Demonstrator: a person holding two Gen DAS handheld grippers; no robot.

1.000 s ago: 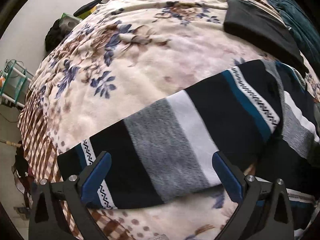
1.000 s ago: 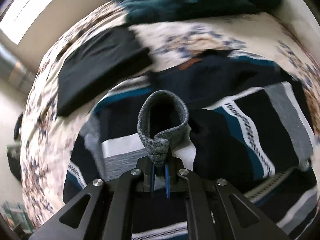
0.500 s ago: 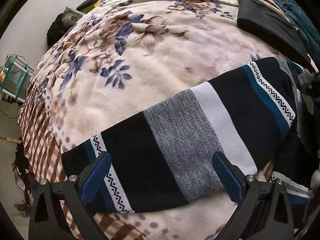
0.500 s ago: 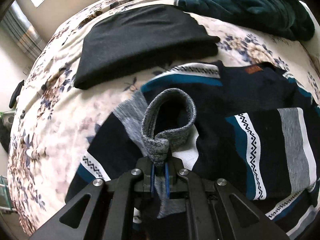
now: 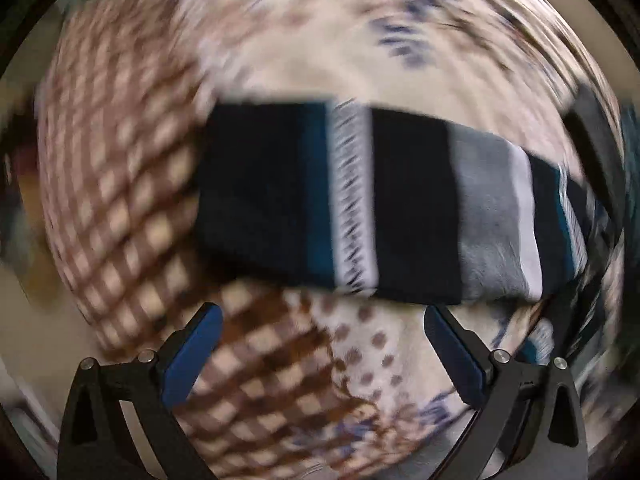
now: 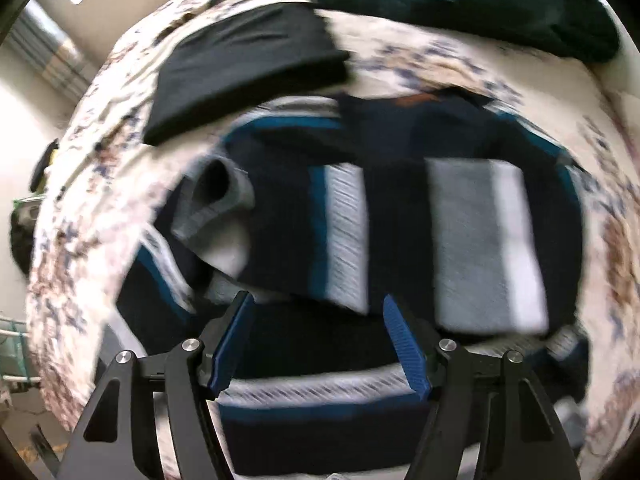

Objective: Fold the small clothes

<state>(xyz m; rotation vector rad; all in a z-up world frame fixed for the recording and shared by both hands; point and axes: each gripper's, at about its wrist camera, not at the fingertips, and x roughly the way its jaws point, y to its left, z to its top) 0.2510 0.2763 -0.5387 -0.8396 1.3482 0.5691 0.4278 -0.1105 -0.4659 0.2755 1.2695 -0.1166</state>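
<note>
A striped knit sweater, navy with grey, white and teal bands, lies on a floral bed blanket. In the left wrist view its long sleeve [image 5: 400, 208] stretches across the frame, just beyond my open, empty left gripper [image 5: 320, 316]. In the right wrist view the sweater body [image 6: 400, 216] lies spread out, and its grey cuff [image 6: 216, 200] has dropped onto it at the left. My right gripper [image 6: 316, 308] is open and empty, above the sweater's near edge. Both views are motion-blurred.
A folded black garment [image 6: 244, 68] lies beyond the sweater on the blanket [image 6: 424, 56]. A dark teal garment [image 6: 460, 4] is heaped at the far edge. The blanket's brown checked border [image 5: 120, 200] hangs at the left, with floor beside it.
My right gripper opened and let go of the grey cuff, which fell onto the sweater. My left gripper swung toward the sleeve's end, staying open.
</note>
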